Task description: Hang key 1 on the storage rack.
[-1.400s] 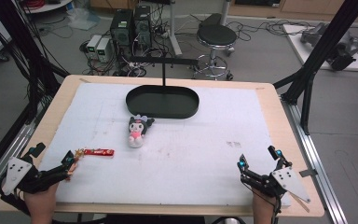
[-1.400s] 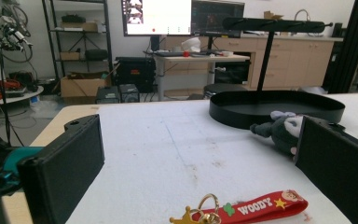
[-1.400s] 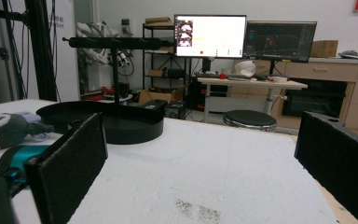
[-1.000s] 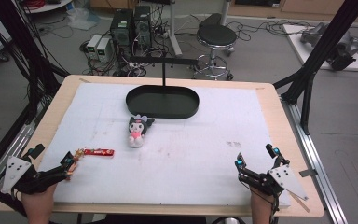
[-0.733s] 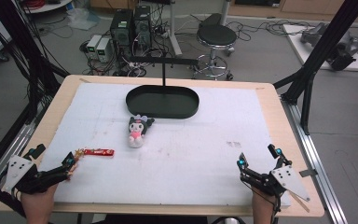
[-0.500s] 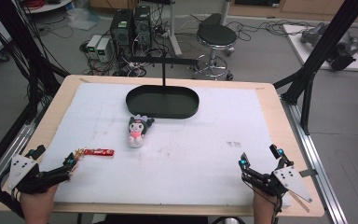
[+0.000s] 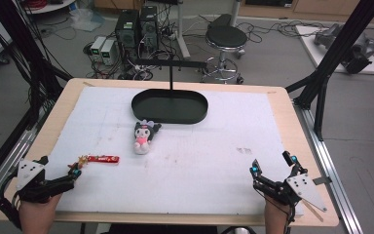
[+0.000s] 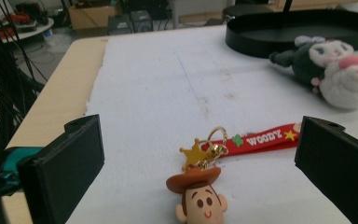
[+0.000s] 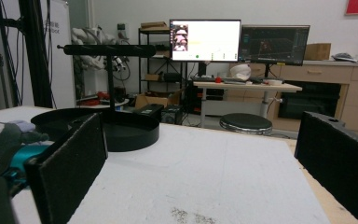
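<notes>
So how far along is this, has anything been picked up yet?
Nothing is picked up yet. The keychain lies flat on the table, between the open jaws of the left gripper, which looks ready to grab it. The plush toy lies beside the black stand. The right gripper waits open.

The high view looks forward and down from above the person's side, taking in the whole worktop [image 7: 282, 112] with floor and equipment across the top of the frame; the left gripper view sits low and very near the surface, facing the far edge, with the keychain [image 8: 200, 186] at lower centre and the plush toy [image 8: 335, 70] at upper right; the right gripper view is level, facing the room beyond; all 3 views share the black tray [image 7: 169, 107] [image 8: 303, 28] [image 9: 121, 126].
</notes>
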Motion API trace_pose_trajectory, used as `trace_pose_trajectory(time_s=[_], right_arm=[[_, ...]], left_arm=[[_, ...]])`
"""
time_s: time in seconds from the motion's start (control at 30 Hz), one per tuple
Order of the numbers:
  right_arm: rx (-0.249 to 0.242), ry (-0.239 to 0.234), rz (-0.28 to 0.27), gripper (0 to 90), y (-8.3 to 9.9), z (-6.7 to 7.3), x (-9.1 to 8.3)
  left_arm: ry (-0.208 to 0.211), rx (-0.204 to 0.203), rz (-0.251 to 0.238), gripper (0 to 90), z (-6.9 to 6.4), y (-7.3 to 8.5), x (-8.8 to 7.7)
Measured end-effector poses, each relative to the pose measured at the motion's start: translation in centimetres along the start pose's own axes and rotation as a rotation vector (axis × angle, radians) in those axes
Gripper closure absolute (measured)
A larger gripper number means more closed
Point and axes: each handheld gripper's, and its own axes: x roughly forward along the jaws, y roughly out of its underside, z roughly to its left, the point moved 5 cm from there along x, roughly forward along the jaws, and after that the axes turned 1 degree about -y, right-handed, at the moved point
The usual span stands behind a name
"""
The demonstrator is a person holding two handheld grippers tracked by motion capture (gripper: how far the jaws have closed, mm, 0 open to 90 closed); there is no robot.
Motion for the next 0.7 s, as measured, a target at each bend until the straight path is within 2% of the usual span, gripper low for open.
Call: trace_pose_trajectory(time_s=[0.37, 0.57, 0.7], right_arm=[[0.004, 0.004, 0.0, 1.6, 0.0, -0.1, -0.1], [0.002, 0.004, 0.0, 1.5, 0.0, -0.1, -0.1], [0.002, 0.005, 0.0, 1.6, 0.0, -0.1, -0.1]], left_arm=[[0.005, 0.011, 0.077, 1.7, -0.3, 0.9, 0.4], [0.005, 0.005, 0.15, 1.7, -0.3, 1.6, 0.9], [0.005, 0.006, 0.164, 1.7, -0.3, 1.8, 1.0]])
